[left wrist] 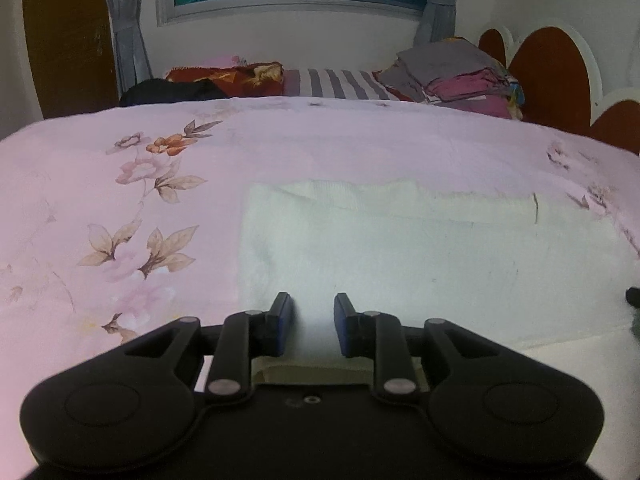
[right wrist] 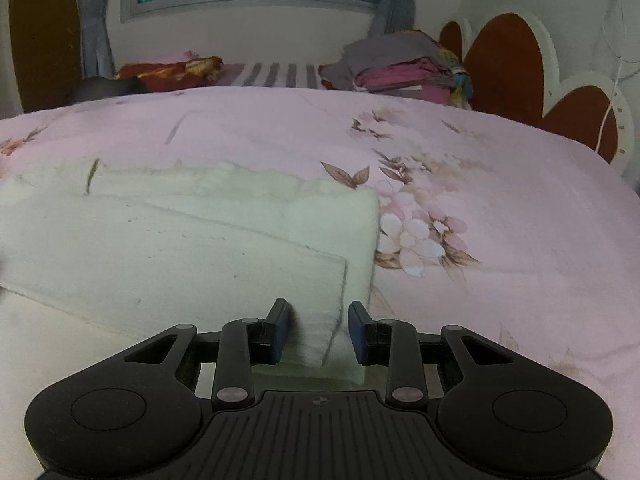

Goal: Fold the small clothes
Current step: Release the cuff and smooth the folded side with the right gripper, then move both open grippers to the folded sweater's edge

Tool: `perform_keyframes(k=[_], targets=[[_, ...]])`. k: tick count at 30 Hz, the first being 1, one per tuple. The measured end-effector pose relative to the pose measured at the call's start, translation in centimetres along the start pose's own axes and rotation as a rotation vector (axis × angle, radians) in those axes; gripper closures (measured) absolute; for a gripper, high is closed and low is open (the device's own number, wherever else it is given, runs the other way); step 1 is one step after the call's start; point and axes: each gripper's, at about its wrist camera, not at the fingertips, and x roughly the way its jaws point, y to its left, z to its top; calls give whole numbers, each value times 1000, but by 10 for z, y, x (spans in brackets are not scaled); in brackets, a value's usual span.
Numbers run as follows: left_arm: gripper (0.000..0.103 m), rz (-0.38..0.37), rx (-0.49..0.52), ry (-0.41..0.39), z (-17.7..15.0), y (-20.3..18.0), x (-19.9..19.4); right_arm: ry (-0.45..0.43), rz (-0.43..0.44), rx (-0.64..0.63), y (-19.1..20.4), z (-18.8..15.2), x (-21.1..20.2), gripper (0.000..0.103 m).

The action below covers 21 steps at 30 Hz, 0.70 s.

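Observation:
A white, towel-like cloth (left wrist: 400, 248) lies folded in layers on the pink floral bedspread (left wrist: 120, 200). My left gripper (left wrist: 312, 320) is at its near edge towards the left end. The blue pads are close together, with white cloth and its cream hem bunched between them. In the right wrist view the same cloth (right wrist: 180, 248) shows its stacked layers and right-hand corner. My right gripper (right wrist: 320, 330) is shut on that near right corner, and the folded edge fills the gap between the pads.
At the back of the bed sit a stack of folded clothes (left wrist: 452, 76), a red patterned blanket (left wrist: 228, 76) and a dark garment (left wrist: 172, 92). A brown scalloped headboard (left wrist: 552, 72) stands on the right. Bare bedspread (right wrist: 500, 200) lies on both sides of the cloth.

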Motion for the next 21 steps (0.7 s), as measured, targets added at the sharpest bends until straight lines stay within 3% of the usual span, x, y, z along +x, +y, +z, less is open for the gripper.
perform_keyframes(k=[6, 13, 21], targets=[[80, 5, -4, 3, 0, -3, -20, 9, -5, 25, -3, 1, -11, 72], [77, -15, 17, 11, -14, -18, -52, -36, 100, 19, 8, -4, -55, 72], [69, -24, 38, 14, -39, -34, -94, -31, 203, -11, 16, -37, -94, 71]])
